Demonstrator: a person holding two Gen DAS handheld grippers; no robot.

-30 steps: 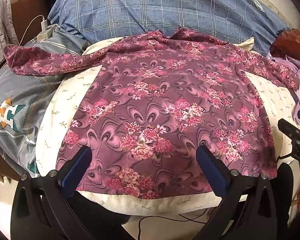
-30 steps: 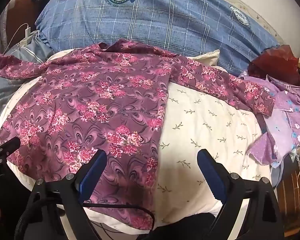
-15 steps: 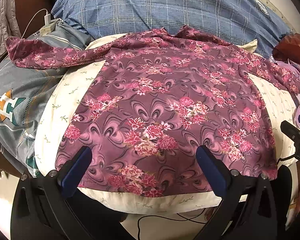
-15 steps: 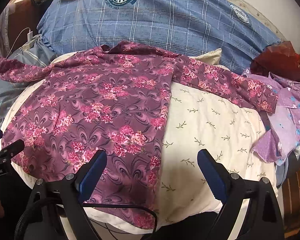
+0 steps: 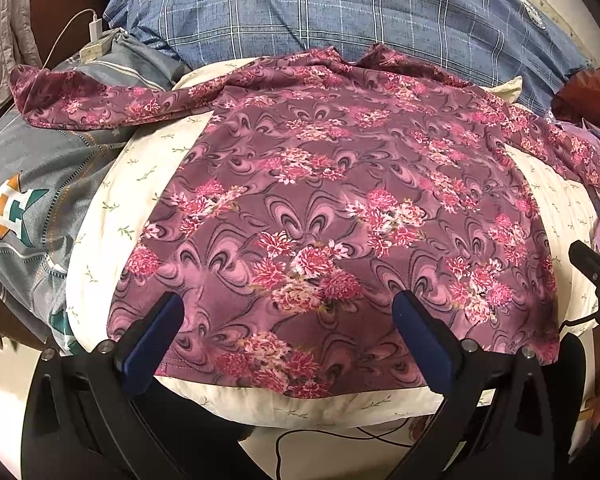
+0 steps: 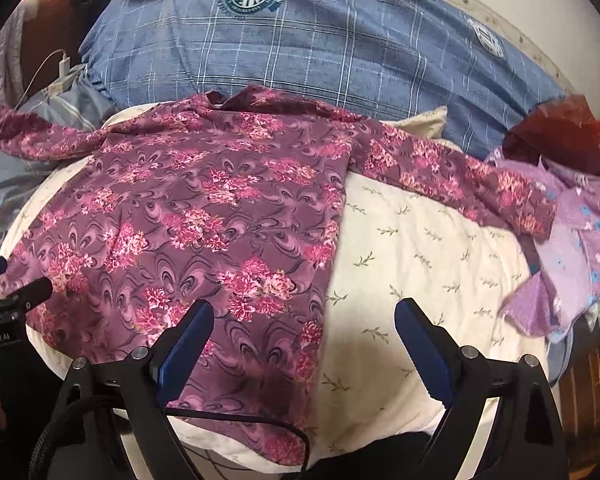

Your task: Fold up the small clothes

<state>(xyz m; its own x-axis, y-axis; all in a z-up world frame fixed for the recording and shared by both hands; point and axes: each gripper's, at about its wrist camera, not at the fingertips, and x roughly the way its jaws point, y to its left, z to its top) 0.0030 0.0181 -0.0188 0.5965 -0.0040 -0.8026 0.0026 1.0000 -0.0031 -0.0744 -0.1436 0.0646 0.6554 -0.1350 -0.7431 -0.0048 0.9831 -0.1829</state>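
Shirt (image 5: 332, 216), maroon with pink flowers, lies spread flat on a cream pillow (image 5: 112, 216) printed with small sprigs, filling the middle of the left wrist view. At the bottom of that frame the left gripper (image 5: 286, 334) hangs over the shirt's near hem, its blue-padded fingers spread wide and holding nothing. In the right wrist view the right gripper (image 6: 304, 340) is likewise spread and empty, one finger over the shirt's side edge, the other over bare pillow (image 6: 412, 264). The shirt (image 6: 188, 220) fills the left half of that frame. A black cable (image 6: 260, 424) loops across the lower edge.

Farther back, one sleeve trails to the upper left onto a grey cloth (image 5: 28, 184) bearing an orange and teal star. The other sleeve runs right toward a lilac garment (image 6: 580, 256), cut off by the frame edge. Behind it sits something dark red (image 6: 560, 136), hard to identify. A blue plaid cushion (image 6: 320, 48) fills the background, with a white charger (image 5: 96, 28) at upper left.
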